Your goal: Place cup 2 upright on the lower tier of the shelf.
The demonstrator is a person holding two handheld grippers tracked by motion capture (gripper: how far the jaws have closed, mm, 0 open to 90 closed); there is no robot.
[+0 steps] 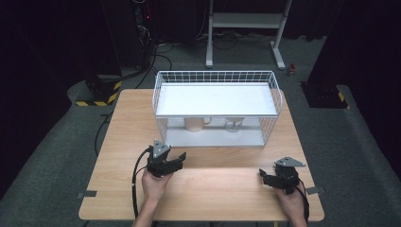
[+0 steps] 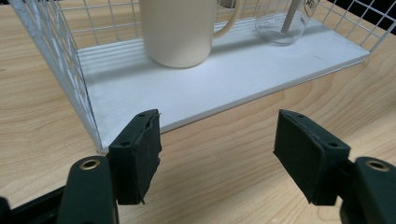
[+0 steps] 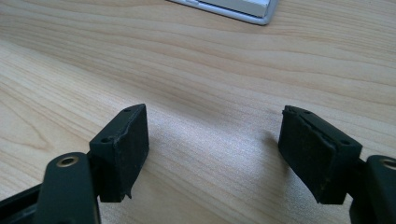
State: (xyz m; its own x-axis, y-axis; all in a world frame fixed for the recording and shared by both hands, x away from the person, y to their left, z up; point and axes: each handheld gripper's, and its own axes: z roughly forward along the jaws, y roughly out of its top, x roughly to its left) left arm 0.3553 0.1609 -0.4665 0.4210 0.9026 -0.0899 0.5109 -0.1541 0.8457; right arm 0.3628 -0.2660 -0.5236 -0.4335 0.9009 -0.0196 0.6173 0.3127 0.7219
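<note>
My left gripper (image 1: 176,160) sits at lower centre-left of the high view, on the wooden worktop (image 1: 222,189), pointing toward the white wire rack (image 1: 215,75) in the middle of the frame. In the left gripper view its jaws stand apart with nothing between them; only bare wood and the front edge of the rack's white bottom shelf (image 2: 224,88) show in the gap. State: released.

My right gripper (image 1: 270,177) lies at lower right of the high view, near the front edge of the worktop, well apart from the rack. In the right gripper view its jaws are spread wide over bare wood grain, gripping nothing. State: released. A white corner of the rack's base (image 3: 243,8) appears at the top edge of that view.

The cream mug (image 2: 180,30) stands upright on the bottom shelf, in the upper centre of the left gripper view, its handle turned toward the right of the frame. Just beside it, at upper right, stands a clear glass cup (image 2: 282,23), also upright; I cannot read the marking on it. In the high view both vessels appear under the rack's upper shelf, the mug left of the glass, a small gap between them.

Neither gripper touches the mug, the glass or the rack.
</note>
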